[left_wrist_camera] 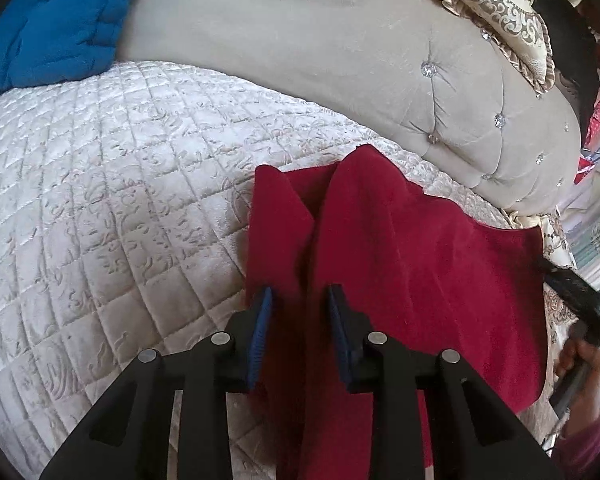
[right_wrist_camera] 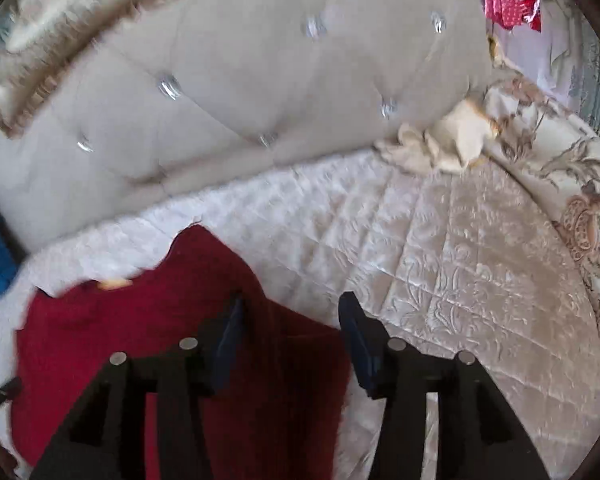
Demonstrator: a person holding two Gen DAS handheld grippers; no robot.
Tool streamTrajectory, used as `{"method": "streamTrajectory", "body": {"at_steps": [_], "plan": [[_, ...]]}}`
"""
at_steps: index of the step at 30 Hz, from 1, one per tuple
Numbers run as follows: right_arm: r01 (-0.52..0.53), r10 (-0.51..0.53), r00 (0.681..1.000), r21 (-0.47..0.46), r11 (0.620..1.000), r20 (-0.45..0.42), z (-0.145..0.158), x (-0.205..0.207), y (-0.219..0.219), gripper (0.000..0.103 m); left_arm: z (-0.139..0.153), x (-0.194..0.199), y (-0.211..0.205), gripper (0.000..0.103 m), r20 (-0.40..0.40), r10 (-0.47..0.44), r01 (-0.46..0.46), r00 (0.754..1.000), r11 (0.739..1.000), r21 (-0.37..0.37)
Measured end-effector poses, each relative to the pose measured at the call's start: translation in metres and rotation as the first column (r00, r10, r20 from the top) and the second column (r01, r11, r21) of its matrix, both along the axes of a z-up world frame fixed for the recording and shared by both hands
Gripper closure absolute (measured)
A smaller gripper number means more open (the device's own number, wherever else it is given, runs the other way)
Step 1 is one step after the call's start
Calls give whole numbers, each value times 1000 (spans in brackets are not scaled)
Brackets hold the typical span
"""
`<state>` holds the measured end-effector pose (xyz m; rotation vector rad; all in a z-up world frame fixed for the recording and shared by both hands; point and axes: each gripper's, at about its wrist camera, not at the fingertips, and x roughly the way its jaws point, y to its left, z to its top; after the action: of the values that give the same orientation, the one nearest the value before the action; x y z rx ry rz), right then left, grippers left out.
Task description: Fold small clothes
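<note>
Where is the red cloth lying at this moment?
The red cloth lies on the white quilted cover, just below the tufted headboard; in the left wrist view it sits right of centre.

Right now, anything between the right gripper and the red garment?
Nothing visible. The right gripper hangs open directly over the red garment's near edge, with only the quilted cover beside it.

A dark red garment (left_wrist_camera: pixel 400 248) lies rumpled, partly folded, on the quilted cream bedcover (left_wrist_camera: pixel 112 208).
</note>
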<state>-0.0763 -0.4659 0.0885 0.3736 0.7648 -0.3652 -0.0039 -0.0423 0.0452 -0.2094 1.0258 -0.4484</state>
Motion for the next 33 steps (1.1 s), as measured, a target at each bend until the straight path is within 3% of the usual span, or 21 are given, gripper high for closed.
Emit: {"method": "streamTrajectory", "body": {"at_steps": [2,6,8,11,16,21,28,33], "plan": [[-101,101,995,-20,995,-2,10,6,27,51,3,-4,0,96,8,16,-16,1000,1000,0],[-353,352,935,-20,935,-47,11,37,100,53,5,-16,-1,89,22,47,-48,999,998,37],[-429,424,903,-56,902,-72,7,50,132,68,5,-19,-1,87,31,68,-69,997,997,39],[-490,480,871,-106,865,-102,-1,71,170,71,4,-23,2,83,41,93,-94,995,995,28],[-522,507,849,-87,848,-152,-21,113,209,71,-1,-20,7,76,50,106,-106,993,994,11],[-511,492,856,-112,852,-162,-42,140,225,71,-6,-17,9,73,48,105,-104,993,994,-15],[-493,478,867,-110,863,-138,-35,151,229,71,-7,-14,10,73,42,92,-91,995,995,-32],[-515,512,857,-69,854,-58,-15,133,231,70,-7,-15,13,73,38,85,-83,996,995,-46]]}}
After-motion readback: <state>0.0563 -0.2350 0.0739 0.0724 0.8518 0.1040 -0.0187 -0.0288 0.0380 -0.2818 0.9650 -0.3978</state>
